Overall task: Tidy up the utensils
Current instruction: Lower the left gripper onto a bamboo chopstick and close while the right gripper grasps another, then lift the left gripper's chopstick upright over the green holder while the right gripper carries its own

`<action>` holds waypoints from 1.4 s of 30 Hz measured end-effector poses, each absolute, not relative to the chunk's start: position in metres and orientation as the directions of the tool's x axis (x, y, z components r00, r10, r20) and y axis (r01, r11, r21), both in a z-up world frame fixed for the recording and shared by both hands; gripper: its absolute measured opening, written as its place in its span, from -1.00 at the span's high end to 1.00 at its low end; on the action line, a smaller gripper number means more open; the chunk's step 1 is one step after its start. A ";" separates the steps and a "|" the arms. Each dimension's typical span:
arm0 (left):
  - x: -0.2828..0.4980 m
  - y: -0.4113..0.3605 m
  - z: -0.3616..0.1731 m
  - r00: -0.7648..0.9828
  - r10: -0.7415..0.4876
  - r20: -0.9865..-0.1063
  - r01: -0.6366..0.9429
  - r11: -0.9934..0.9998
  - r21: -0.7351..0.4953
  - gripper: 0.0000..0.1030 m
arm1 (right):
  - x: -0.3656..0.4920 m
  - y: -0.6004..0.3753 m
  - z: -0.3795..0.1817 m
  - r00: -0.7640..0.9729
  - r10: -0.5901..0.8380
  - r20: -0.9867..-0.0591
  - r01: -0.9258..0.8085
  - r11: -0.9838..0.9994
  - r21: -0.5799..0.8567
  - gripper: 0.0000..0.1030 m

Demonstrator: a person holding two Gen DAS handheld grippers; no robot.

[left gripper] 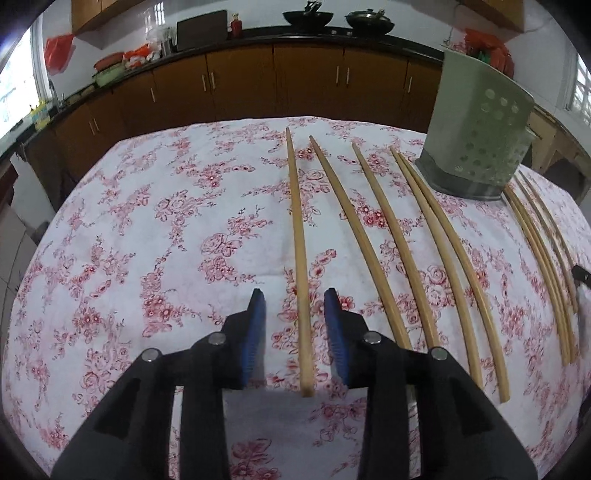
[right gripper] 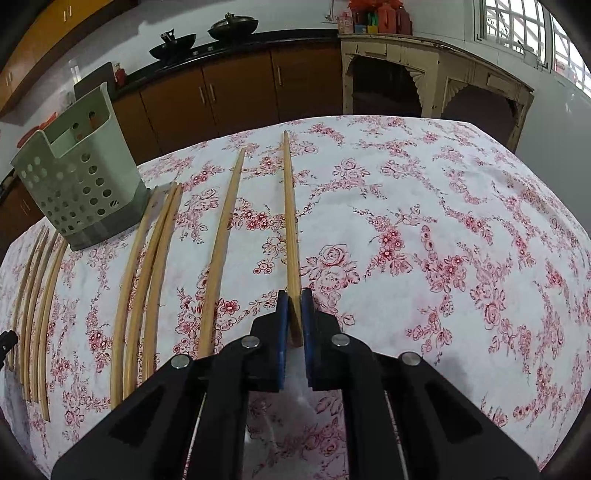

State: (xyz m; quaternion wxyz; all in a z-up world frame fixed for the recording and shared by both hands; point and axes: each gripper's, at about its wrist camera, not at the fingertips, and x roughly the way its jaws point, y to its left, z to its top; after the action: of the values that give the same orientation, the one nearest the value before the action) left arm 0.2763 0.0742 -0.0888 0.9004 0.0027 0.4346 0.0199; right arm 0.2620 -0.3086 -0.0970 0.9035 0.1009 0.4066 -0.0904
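Note:
Several wooden chopsticks lie in a row on the floral tablecloth. My left gripper is open, its blue pads on either side of the leftmost chopstick, which lies flat between them. My right gripper is shut on the near end of the rightmost chopstick, which points away over the cloth. A pale green perforated utensil holder stands on the table beyond the chopsticks; it also shows in the right wrist view at the far left.
More chopsticks lie right of the left gripper and left of the right gripper. Brown kitchen cabinets and a counter with woks run behind the table. A white cabinet stands behind on the right.

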 end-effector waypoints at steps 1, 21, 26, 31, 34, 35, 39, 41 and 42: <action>0.276 0.074 -0.088 0.621 0.038 -0.783 -0.031 0.999 0.024 0.33 | 0.262 -0.308 -0.097 0.653 -0.082 -0.753 0.246 0.963 0.108 0.83; 0.265 0.059 -0.086 0.623 0.073 -0.779 0.002 0.996 0.094 0.83 | 0.261 -0.312 -0.097 0.658 -0.065 -0.750 0.237 0.964 0.124 0.84; 0.259 0.061 -0.084 0.612 0.069 -0.788 0.023 0.994 0.105 0.85 | 0.246 -0.314 -0.088 0.692 -0.064 -0.719 0.220 0.967 0.125 0.85; 0.245 0.066 -0.069 0.635 0.071 -0.770 0.032 0.992 0.119 0.85 | 0.225 -0.313 -0.057 0.768 -0.080 -0.635 0.185 0.978 0.100 0.85; 0.236 0.069 -0.051 0.670 0.065 -0.740 0.037 0.992 0.121 0.85 | 0.215 -0.312 -0.038 0.807 -0.087 -0.584 0.172 0.981 0.092 0.85; 0.234 0.069 -0.044 0.684 0.061 -0.727 0.038 0.992 0.119 0.85 | 0.212 -0.312 -0.031 0.821 -0.088 -0.564 0.168 0.981 0.092 0.85; 0.225 0.072 -0.012 0.744 0.040 -0.667 0.044 0.993 0.109 0.85 | 0.203 -0.313 -0.007 0.866 -0.097 -0.490 0.158 0.984 0.084 0.85; 0.222 0.072 0.005 0.775 0.034 -0.631 0.045 0.993 0.108 0.85 | 0.200 -0.313 0.002 0.882 -0.098 -0.460 0.153 0.985 0.083 0.85; 0.220 0.073 0.016 0.794 0.029 -0.608 0.044 0.994 0.105 0.85 | 0.199 -0.313 0.007 0.890 -0.095 -0.445 0.149 0.985 0.086 0.85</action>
State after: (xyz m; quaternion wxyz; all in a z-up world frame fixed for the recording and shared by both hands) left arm 0.2202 0.0730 0.0158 0.9453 0.0566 0.3212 -0.0040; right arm 0.1994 -0.3131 0.0067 0.9704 0.0591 0.2254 -0.0629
